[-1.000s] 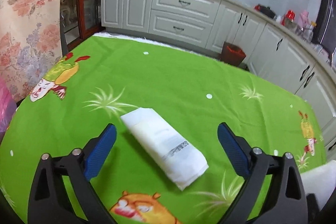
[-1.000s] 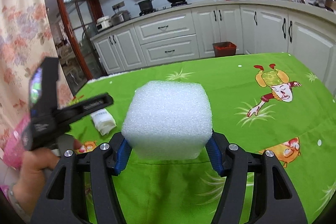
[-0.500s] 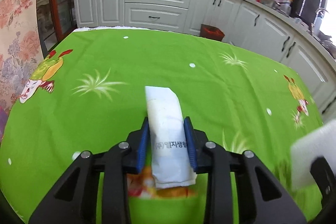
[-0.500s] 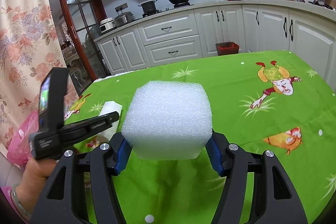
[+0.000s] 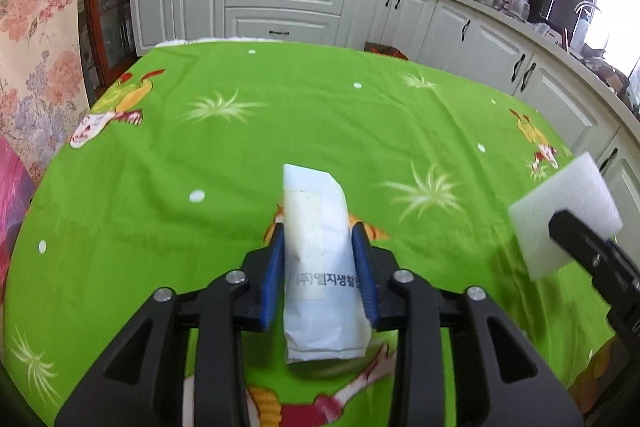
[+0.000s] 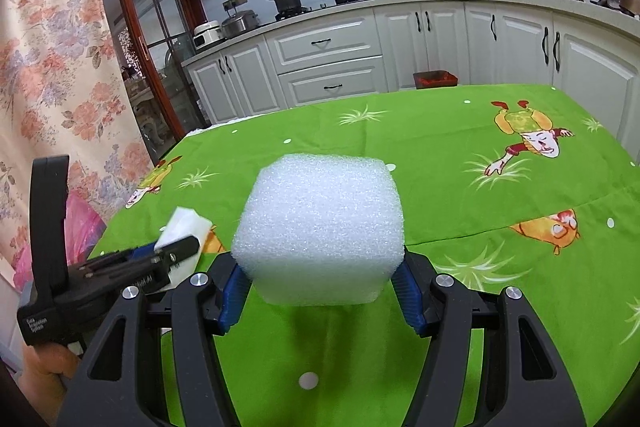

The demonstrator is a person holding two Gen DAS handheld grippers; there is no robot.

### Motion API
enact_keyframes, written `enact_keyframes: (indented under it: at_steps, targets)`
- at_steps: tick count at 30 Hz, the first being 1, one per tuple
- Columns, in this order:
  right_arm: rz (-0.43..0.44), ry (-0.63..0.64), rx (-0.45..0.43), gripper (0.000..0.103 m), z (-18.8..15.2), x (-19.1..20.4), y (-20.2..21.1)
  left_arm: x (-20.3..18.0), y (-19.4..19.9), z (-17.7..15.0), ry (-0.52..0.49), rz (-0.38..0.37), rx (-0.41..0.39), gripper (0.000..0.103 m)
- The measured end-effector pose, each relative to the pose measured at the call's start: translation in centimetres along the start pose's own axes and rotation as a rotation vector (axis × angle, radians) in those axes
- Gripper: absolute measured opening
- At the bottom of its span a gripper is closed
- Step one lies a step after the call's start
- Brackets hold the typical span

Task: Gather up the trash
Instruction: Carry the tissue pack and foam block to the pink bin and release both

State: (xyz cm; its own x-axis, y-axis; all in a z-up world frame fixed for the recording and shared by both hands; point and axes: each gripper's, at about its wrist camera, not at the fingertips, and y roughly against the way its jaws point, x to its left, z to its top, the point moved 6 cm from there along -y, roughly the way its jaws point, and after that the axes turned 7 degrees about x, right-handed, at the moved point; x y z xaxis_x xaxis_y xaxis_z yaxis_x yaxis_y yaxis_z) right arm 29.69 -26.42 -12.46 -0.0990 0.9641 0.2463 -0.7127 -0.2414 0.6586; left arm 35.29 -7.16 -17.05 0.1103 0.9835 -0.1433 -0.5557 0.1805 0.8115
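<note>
Trash in both grips: my left hand-held gripper [image 5: 320,277], jaws just eased wider, clamps the white packet [image 5: 320,267] above the table [image 5: 160,167]; my right hand-held gripper [image 6: 318,293] squeezes the foam block [image 6: 320,231]. Loosened, the packet could slip. Only the right view shows my left hand [image 6: 44,371].

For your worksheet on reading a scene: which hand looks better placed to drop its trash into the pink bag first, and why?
Probably left: its tongs grip the white packet nearer the pink bag at the table's left edge; the right tongs hold the foam block farther away.
</note>
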Motion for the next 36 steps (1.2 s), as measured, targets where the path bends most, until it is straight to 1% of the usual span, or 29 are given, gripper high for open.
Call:
enact_keyframes:
  at_steps: [1, 4, 5, 7, 8, 11, 18, 21, 25, 29, 36]
  targets:
    - [0.001, 0.002, 0.000, 0.059, 0.0, 0.1, 0.1, 0.1, 0.1, -0.3, 0.007, 0.002, 0.007, 0.044]
    - [0.004, 0.008, -0.002, 0.059, -0.2, 0.4, 0.3, 0.5, 0.3, -0.7, 0.018, -0.003, 0.007, 0.044]
    - [0.005, 0.010, -0.001, 0.059, -0.3, 0.5, 0.4, 0.4, 0.3, -0.8, 0.013, 0.000, 0.007, 0.037]
    - [0.005, 0.017, 0.005, 0.059, -0.6, 0.6, 0.4, 0.3, 0.5, -1.0, -0.003, 0.000, 0.004, 0.035]
    - [0.006, 0.021, 0.009, 0.059, -0.8, 0.8, 0.5, 0.2, 0.9, -1.1, -0.009, -0.001, -0.009, 0.033]
    - [0.009, 0.038, 0.013, 0.059, -1.3, 1.2, 0.7, 0.1, 2.1, -1.3, -0.026, 0.015, -0.058, 0.031]
    - [0.004, 0.087, 0.015, 0.059, -2.3, 2.4, 1.4, 0.4, 5.0, -2.8, -0.015, 0.026, -0.140, 0.031]
    - [0.002, 0.106, 0.016, 0.059, -2.6, 3.0, 1.6, 0.4, 6.6, -3.6, -0.032, 0.040, -0.184, 0.031]
    - [0.006, 0.127, 0.016, 0.059, -2.9, 3.6, 1.9, 0.4, 8.6, -4.6, -0.037, 0.030, -0.242, 0.031]
    - [0.013, 0.141, 0.015, 0.059, -3.3, 4.3, 2.4, 0.4, 10.4, -5.7, -0.056, 0.037, -0.294, 0.031]
    - [0.028, 0.174, 0.011, 0.059, -3.8, 5.9, 3.0, 1.2, 13.1, -7.4, -0.060, 0.065, -0.360, 0.031]
